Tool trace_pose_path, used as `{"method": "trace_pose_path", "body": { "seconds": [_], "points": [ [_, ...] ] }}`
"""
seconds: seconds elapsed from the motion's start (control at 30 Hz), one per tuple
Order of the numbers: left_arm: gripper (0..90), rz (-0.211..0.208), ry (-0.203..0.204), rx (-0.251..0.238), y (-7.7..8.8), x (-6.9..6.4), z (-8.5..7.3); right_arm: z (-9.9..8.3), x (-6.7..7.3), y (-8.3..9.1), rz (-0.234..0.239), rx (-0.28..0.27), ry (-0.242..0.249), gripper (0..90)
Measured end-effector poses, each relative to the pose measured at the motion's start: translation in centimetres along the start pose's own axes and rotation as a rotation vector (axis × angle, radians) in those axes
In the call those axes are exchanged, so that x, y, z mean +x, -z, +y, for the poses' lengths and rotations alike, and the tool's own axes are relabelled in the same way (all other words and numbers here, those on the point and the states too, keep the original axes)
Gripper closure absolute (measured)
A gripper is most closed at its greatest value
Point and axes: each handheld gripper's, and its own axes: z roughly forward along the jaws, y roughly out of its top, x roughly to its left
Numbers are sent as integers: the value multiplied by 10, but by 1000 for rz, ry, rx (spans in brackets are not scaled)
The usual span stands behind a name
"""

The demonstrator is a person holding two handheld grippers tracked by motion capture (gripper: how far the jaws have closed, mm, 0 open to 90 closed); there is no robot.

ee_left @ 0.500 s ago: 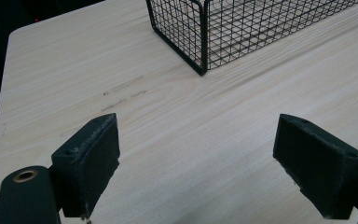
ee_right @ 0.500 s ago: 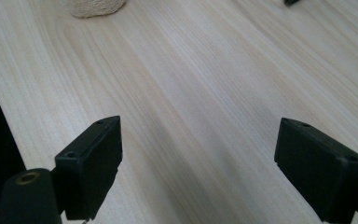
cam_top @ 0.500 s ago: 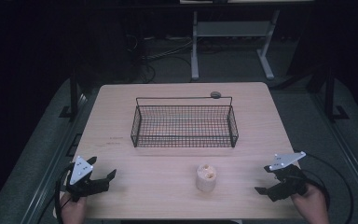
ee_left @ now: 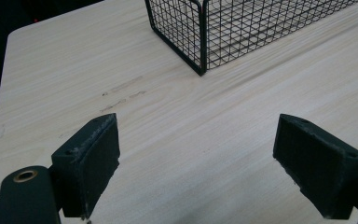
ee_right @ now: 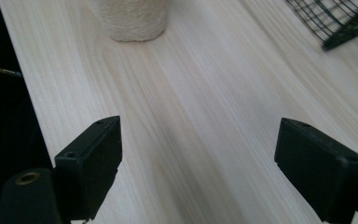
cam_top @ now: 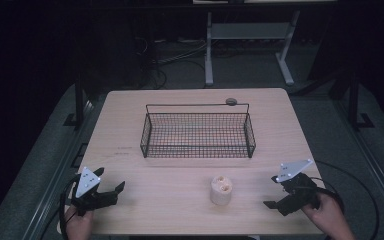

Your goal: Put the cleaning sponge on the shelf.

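- One table (cam_top: 130, 120): light wood, carrying all the items below.
- Basket (cam_top: 197, 131): black wire, mid-table toward the far edge, nothing inside.
- Left gripper (cam_top: 111, 191): near left corner, jaws released, holding nothing, well apart from the roll.
- Right gripper (cam_top: 276, 197): near right corner, jaws released, pointed toward the roll.
- Roll (cam_top: 221, 190): pale, upright, at the near edge between both grippers, ungrasped.
- Progress: judged at the start; grasping and placing in the basket remain.

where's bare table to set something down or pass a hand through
Free: the strip between the wire basket and the cream roll; the near stretch between the left gripper and the roll; both margins beside the basket. Tighter: between the roll and the right gripper.
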Motion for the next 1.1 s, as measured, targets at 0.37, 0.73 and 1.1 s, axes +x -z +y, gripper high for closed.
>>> {"method": "trace_pose_path", "body": {
  "seconds": [0.37, 0.73, 1.1],
  "points": [
    [137, 8, 2, -3, 2, 2, 0, 24, 4, -10, 28, 32, 53, 144],
    [137, 6, 0, -2, 1, 2, 0, 39, 6, -14, 48, 55, 72, 145],
    [137, 5, 4, -2, 1, 3, 0, 54, 9, -15, 61, 89, 114, 145]
  ]
}}
